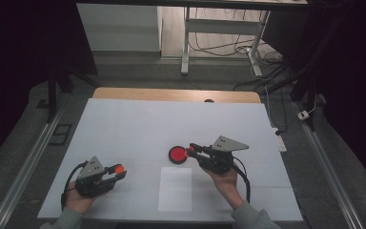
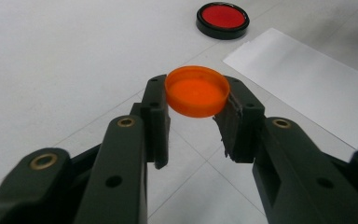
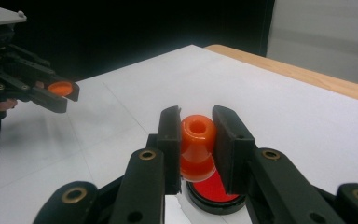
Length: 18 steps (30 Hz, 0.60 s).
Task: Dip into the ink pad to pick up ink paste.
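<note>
- Over the round black-rimmed red ink pad (image 1: pixel 177 154), the right hand-held gripper (image 1: pixel 191 149) is gripping an orange plastic stamp (image 3: pixel 197 147), poised for inking.
- At near left, the left hand-held gripper (image 1: pixel 119 171) is pinching the stamp's orange round cap (image 2: pixel 196 90), keeping it aside.

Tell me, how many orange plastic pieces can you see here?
2. An orange cap is pinched in the left tool, held over the table's near left. An orange stamp-like knob is clamped in the right tool, just above the red ink pad.
</note>
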Tool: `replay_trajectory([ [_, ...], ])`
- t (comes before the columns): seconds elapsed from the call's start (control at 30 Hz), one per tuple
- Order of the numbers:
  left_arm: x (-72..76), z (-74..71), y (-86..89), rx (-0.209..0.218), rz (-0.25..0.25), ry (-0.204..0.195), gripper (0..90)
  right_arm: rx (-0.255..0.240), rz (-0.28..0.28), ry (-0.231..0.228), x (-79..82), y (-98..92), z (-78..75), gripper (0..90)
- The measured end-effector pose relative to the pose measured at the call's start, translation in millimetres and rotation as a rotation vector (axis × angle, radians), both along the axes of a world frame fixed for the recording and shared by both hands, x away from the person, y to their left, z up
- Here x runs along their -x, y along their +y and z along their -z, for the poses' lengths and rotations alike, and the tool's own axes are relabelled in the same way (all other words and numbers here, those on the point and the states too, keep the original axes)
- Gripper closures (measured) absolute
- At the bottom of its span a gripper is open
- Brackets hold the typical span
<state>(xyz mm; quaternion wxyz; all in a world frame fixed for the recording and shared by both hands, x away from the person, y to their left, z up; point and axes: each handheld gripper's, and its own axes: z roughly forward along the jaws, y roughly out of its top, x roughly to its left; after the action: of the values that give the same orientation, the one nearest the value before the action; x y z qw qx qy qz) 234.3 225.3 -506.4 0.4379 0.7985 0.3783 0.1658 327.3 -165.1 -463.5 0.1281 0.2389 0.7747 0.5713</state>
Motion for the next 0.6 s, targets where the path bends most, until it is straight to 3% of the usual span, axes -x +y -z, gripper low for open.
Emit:
replay_trajectory([
  [0.6, -1.4, 2.8, 0.7, -0.004, -0.004, 0.012, 65.1, 0.05, -0.005, 0.036, -17.2, 17.8, 14.5, 72.8],
])
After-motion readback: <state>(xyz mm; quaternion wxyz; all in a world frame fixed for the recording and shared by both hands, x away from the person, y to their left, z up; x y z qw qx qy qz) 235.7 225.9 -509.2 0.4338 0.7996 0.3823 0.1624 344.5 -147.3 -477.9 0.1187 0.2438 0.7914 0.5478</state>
